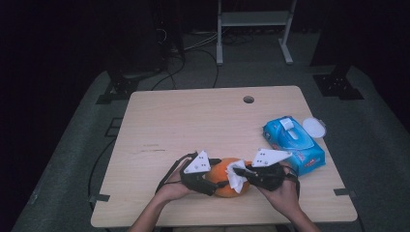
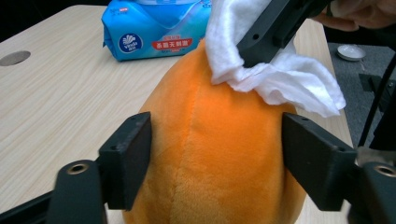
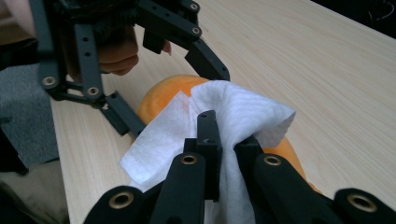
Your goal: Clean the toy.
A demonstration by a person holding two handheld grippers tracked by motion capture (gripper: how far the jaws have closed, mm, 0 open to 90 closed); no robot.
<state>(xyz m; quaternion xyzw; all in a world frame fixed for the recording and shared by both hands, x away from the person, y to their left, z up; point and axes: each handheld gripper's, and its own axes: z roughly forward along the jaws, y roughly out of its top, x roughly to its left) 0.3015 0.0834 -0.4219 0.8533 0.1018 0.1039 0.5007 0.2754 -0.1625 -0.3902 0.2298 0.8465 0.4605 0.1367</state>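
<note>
At the near edge of the tabletop (image 1: 159,121), toward 6 o'clock, an orange plush toy (image 1: 223,180) is being gripped at its sides by the left tongs (image 1: 212,186), whose jaws are being held partly apart around it. A white wipe (image 1: 236,175) is being pinched tight in the closed right tongs (image 1: 241,171) and pressed onto the toy's top. At 3 o'clock, a blue wipe pack (image 1: 294,144) is lying
</note>
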